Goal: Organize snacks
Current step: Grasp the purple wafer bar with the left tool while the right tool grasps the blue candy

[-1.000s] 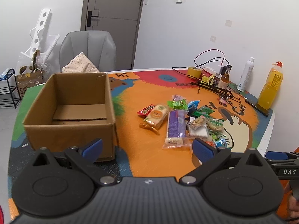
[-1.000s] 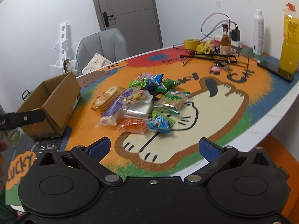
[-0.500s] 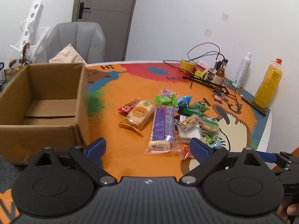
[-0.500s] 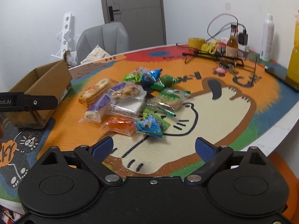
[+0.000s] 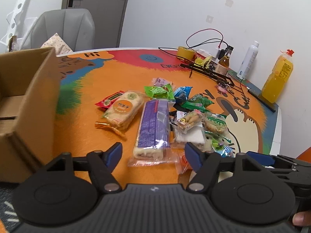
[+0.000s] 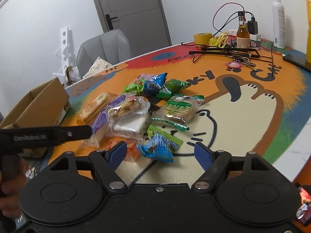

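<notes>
Both grippers have come closer to the snacks: the left gripper (image 5: 153, 153), jaws apart, now frames the purple bar (image 5: 152, 130); the right gripper (image 6: 160, 153), also apart and empty, is just before the blue packet (image 6: 157, 149). Picking can begin.

White walls (image 5: 175, 9) ring the room, with a grey door (image 6: 134, 9) straight ahead. A grey padded chair (image 5: 64, 29) sits beyond the table's (image 5: 87, 136) far edge.

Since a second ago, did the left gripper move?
Yes. The left gripper has moved forward and rightward: the cardboard box has slid toward the view's left edge, and the purple snack pack now lies just beyond its open jaws.
</notes>
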Demonstrator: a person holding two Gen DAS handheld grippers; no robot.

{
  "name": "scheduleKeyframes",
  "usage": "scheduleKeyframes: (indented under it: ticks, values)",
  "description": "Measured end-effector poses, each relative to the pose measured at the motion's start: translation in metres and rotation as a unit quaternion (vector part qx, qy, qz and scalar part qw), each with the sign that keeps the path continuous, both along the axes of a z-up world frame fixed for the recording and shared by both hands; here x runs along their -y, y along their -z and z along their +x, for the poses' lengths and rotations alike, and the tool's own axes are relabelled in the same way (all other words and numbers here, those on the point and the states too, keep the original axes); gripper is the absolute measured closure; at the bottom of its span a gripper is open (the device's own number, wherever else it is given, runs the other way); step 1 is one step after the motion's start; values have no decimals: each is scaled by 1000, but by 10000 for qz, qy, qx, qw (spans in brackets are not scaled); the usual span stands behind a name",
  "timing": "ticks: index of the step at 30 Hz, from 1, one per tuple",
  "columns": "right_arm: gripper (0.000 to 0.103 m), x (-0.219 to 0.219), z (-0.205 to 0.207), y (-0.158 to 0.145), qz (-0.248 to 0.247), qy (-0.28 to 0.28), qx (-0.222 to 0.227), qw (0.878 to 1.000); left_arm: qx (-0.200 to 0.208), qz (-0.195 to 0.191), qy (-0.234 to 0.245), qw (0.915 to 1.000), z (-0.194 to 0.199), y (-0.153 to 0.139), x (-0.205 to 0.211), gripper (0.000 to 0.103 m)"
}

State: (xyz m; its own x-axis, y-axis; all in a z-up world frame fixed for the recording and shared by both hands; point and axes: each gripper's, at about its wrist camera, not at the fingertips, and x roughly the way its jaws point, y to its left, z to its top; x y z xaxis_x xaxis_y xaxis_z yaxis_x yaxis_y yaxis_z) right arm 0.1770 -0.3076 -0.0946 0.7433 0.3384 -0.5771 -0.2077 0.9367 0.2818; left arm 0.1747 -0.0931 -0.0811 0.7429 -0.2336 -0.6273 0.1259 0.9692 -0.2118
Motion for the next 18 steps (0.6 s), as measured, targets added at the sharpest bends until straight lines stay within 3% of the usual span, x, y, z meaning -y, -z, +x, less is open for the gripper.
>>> scheduleKeyframes:
  ticks: [6,12,18]
  values:
    - [48,-5,12,7,176,279,-50,9994,-40,-27,116,9999,18,11,9,37]
    - [50,-10,9,11,41,463,40,9989,-135,121,216,9996,31,24,19,38]
    - [61,-17,3,11,-270,459,91,9985,-29,320,283,9991,32,27,24,40]
